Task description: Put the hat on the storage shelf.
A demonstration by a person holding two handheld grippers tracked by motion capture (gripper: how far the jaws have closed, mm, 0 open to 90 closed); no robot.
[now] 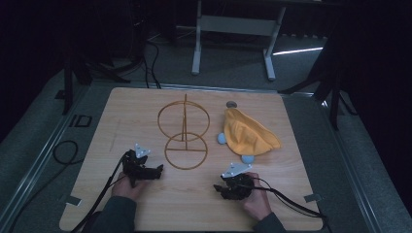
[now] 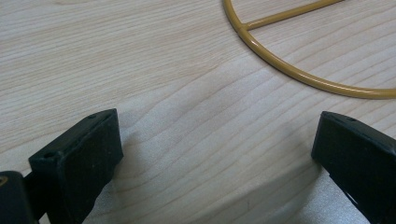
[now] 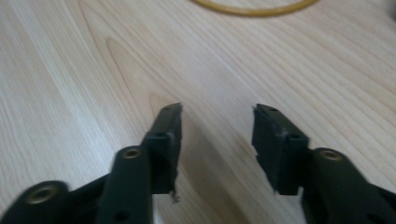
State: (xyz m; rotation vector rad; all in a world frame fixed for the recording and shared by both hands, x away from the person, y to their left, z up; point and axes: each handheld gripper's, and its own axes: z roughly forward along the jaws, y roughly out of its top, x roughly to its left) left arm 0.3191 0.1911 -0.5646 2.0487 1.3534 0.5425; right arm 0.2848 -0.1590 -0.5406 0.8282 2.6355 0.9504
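**Two open grippers rest near a gold wire stand on a wooden table**

Seen from above, a person's hands hold two black grippers low over a light wooden table [image 1: 145, 213]. The left gripper [image 1: 154, 171] sits just left of a gold wire stand [image 1: 184, 138], pointing toward its flat base ring. Its jaws stand wide apart with only bare wood between them; in the left gripper view, the ring's curved edge [image 2: 299, 74] lies just beyond the jaws. The right gripper [image 1: 219, 187] rests below and right of the stand, jaws parted and holding nothing. An orange cloth [image 1: 248, 135] with pale blue pieces showing at its edges lies right of the stand, well apart from both grippers.
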